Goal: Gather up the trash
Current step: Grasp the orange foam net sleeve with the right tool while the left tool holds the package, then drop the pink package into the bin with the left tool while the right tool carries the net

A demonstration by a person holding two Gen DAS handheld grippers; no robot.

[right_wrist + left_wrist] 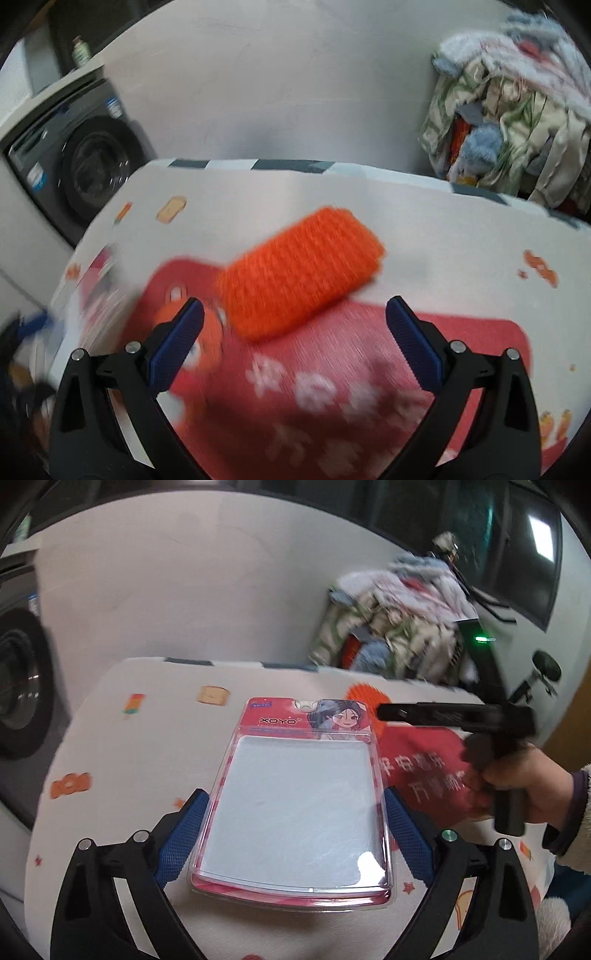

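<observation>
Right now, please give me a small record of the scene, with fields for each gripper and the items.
left gripper: open, fingers on both sides of the plastic package
right gripper: open, holds nothing
orange knitted item: lies partly on the red envelope
surface: table with patterned cloth
background: washing machine, clothes pile
</observation>
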